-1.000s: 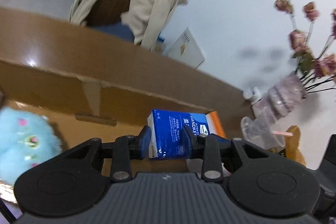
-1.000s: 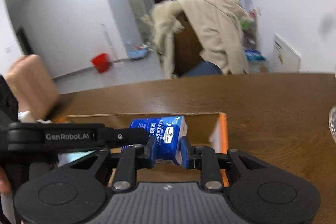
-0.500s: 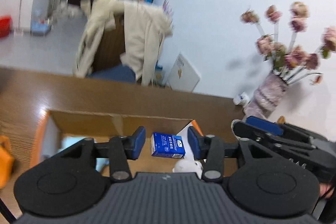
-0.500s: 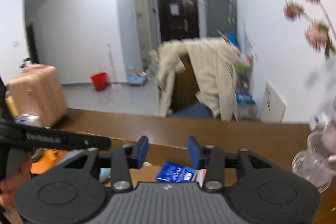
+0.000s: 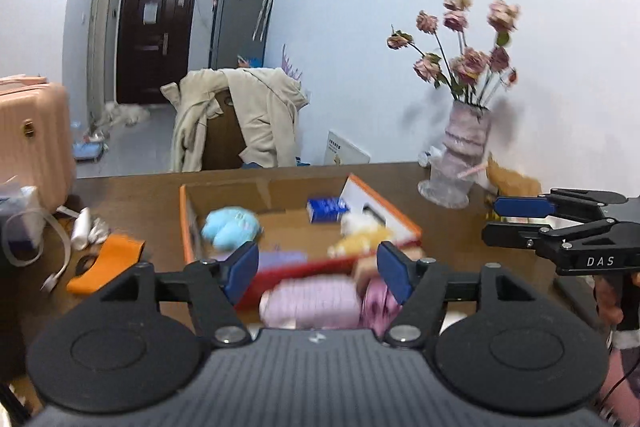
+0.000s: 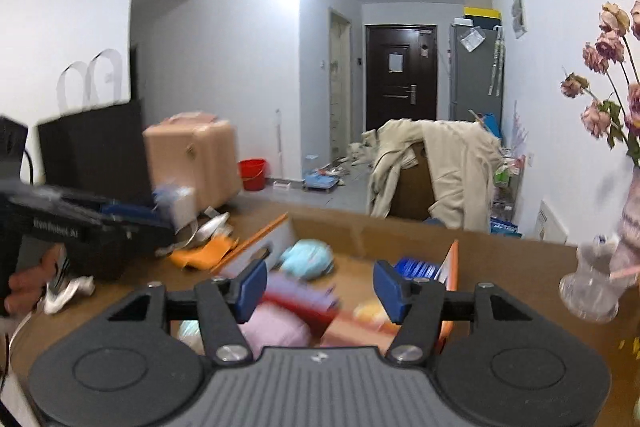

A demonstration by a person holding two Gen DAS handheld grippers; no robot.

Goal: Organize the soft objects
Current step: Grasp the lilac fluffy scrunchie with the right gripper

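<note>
In the left wrist view, the left gripper (image 5: 318,273), which was clamping the blue tissue pack (image 5: 326,209) a second ago, is now standing back above the table, its jaws having just been opening and gaping empty, while the pack is lying at the far side of the cardboard box (image 5: 188,215) beside a light blue plush (image 5: 230,227). In the right wrist view, the right gripper (image 6: 318,289) is likewise hanging clear with nothing between its widened jaws, the pack (image 6: 418,269) resting inside the box by its orange right wall.

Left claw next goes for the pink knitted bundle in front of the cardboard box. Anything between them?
Nothing visible. The left claw is open and empty, its jaws just opened, and the pink knitted bundle lies straight ahead, outside the near red wall of the cardboard box. Motion blur hides fine detail.
</note>
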